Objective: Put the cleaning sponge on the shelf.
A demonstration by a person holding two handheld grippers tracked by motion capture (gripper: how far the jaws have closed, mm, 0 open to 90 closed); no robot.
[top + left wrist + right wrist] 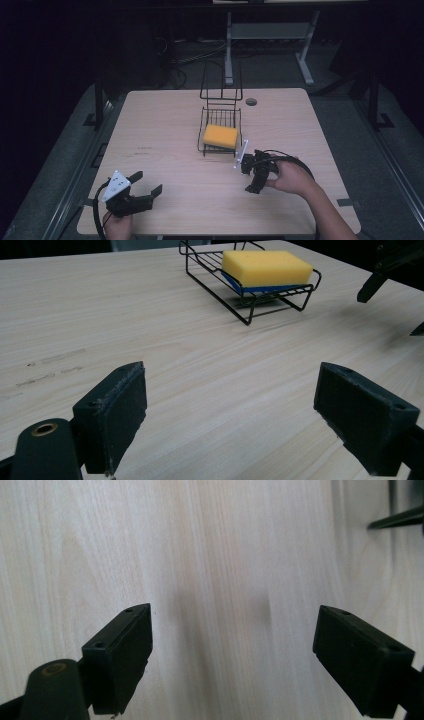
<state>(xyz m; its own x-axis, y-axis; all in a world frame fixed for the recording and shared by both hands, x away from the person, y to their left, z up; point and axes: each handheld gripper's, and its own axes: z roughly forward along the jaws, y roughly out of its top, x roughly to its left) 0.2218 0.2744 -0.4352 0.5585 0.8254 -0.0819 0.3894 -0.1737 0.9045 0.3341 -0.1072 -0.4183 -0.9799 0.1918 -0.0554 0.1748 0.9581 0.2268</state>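
Observation:
A yellow sponge with a blue underside lies in a black wire rack at the middle of the wooden table. In the left gripper view the sponge rests tilted in the rack, far ahead of my left gripper. My left gripper stands open and empty near the front left edge. My right gripper is held in a hand just right of and in front of the rack, pointing down. It is open over bare wood, with nothing between its fingers.
A tall wire back frame rises behind the rack. A round cable hole sits at the table's far edge. A grey desk frame stands on the dark floor beyond. A rack wire crosses the right gripper view's top right corner.

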